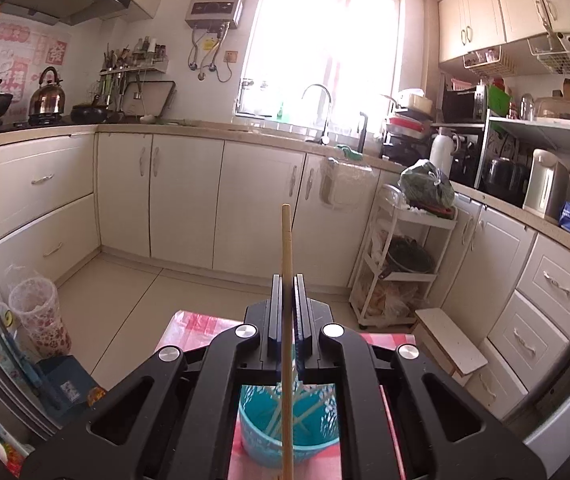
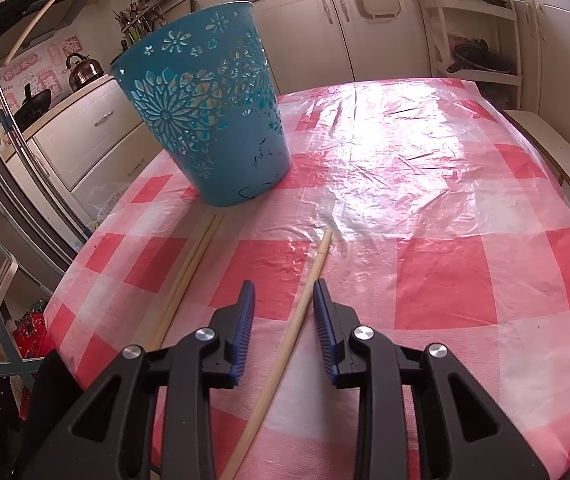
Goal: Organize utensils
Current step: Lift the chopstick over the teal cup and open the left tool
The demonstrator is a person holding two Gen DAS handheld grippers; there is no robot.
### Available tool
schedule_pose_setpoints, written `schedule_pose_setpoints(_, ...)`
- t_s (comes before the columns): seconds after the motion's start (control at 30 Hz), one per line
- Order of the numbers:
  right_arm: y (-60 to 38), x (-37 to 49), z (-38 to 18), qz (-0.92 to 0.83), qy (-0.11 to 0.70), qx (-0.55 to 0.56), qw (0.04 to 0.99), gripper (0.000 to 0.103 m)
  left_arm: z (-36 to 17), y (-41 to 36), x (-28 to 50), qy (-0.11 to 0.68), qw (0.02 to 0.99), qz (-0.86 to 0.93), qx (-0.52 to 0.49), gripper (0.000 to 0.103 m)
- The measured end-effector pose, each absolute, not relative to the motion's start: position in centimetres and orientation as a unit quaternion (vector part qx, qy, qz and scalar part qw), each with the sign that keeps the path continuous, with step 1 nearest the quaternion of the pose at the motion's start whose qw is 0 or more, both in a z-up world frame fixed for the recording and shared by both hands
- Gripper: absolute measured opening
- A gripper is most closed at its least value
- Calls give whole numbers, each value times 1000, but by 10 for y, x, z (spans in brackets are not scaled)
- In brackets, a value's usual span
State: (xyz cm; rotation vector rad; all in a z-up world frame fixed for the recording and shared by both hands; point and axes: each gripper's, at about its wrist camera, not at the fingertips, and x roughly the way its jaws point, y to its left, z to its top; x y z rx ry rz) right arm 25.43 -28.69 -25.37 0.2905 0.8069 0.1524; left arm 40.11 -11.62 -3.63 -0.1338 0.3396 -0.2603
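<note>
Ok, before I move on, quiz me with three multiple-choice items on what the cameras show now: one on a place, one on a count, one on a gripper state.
1. Where is the chopstick that the left gripper holds?
A. above the teal basket
B. flat on the tablecloth
C. on the floor

2. How many chopsticks lie on the tablecloth in the right wrist view?
A. one
B. three
C. five

3. How does the right gripper stand?
A. shut on a chopstick
B. open around a chopstick
C. out of view

Answers: 1 A, the stick stands upright over the basket's mouth. 2 B, a pair beside the basket plus a single chopstick. 3 B, gaps show on both sides of the single chopstick.
</note>
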Motion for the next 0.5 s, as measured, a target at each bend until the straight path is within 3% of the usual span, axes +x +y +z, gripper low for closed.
schedule_pose_setpoints(0.5, -287, 259, -254, 85, 389, 156, 904, 36, -111, -144, 480, 206, 969, -102, -88, 5)
